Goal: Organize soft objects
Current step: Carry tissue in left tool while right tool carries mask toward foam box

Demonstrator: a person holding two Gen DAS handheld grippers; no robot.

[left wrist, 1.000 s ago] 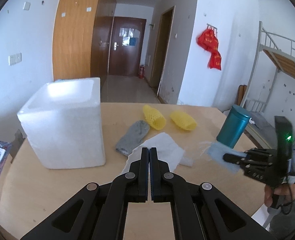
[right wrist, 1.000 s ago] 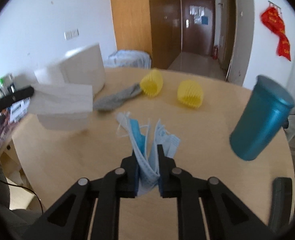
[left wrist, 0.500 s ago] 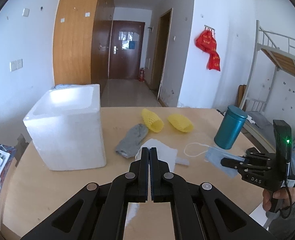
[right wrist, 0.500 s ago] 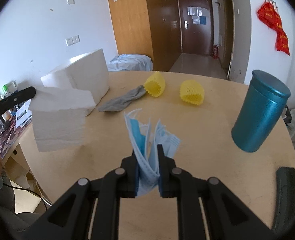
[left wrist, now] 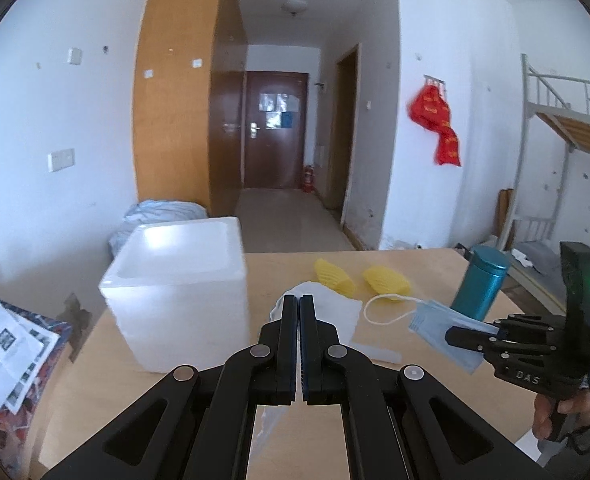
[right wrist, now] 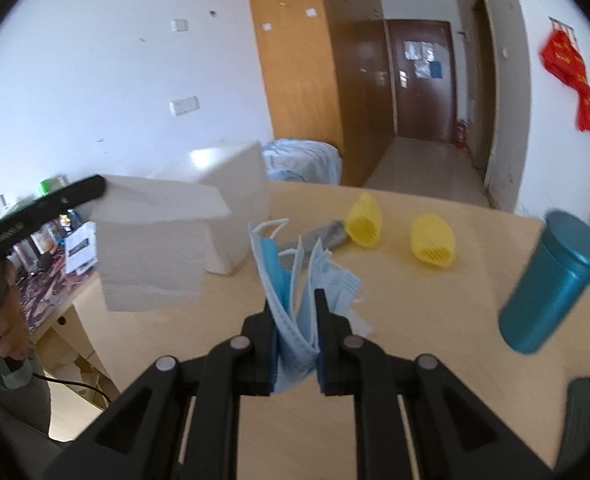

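A: Left gripper (left wrist: pixel 298 312): jaws pressed together on a white tissue (right wrist: pixel 155 248). From its own camera the sheet shows past the fingertips and again as a strip below them; from the right wrist it hangs in the air as a folded sheet, off the table (left wrist: pixel 199 392), in front of the white foam box (left wrist: pixel 183 288).

B: Right gripper (right wrist: pixel 297 308)?

A: Clamped on a blue face mask (right wrist: pixel 291 300). The bundled mask stands up between the two pads, folds fanning above the tips, one white ear loop curling out top left (its lower edge pokes out beneath the pads too).

B: What's on the table?

A: Two yellow foam nets (right wrist: pixel 433 242), lying near each other, a grey sock (right wrist: pixel 327 234) just beside the left one, and a teal canister (right wrist: pixel 551 284) upright at the right.

B: Against a second ago?

A: Both grippers sit higher. Then the tissue lay partly on the tabletop under the left jaws; now it is clear of the wood. The mask is lifted as well, its loop dangling free. Grip on both unchanged. The sock is now hidden from the left camera behind the tissue.
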